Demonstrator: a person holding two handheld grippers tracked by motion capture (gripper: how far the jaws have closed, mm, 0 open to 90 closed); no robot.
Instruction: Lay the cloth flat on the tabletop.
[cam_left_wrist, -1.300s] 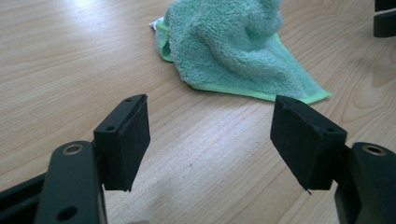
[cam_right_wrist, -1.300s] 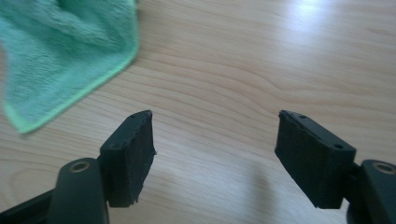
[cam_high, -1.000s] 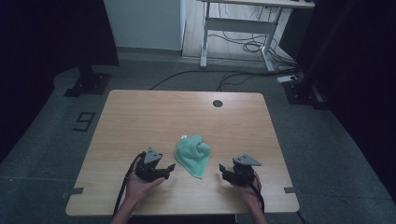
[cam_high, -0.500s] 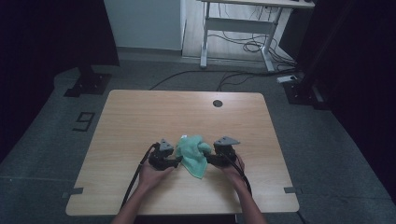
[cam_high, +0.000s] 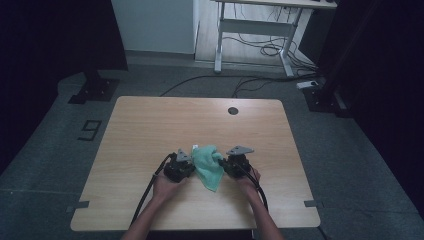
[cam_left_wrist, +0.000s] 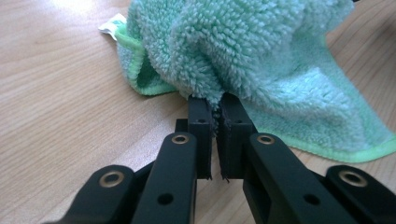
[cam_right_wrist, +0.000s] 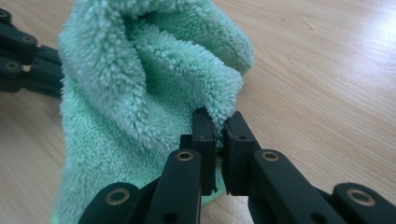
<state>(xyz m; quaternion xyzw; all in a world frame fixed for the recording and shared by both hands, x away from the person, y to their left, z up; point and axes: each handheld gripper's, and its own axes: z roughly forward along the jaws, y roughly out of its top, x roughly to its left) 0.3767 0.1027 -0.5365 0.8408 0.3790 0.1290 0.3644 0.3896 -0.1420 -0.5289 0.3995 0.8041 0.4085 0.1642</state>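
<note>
**Both grippers pinch the green cloth**

On the wooden table (cam_high: 150, 125), near its front edge, lies the crumpled green cloth (cam_high: 207, 165). The left gripper (cam_high: 186, 167) and right gripper (cam_high: 226, 164) have just closed, each clamping a fold of cloth from opposite sides.

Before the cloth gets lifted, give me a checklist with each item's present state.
1. Left tongs shut on the green cloth: ok, a fold is pinched between the jaws.
2. Right tongs shut on the green cloth: ok, pile caught between the jaws.
3. Grips on opposite sides of the cloth: ok.
4. Tongs on matching corners: cannot tell, cloth is bunched.
5. Table around the cloth free of other things: ok.
</note>
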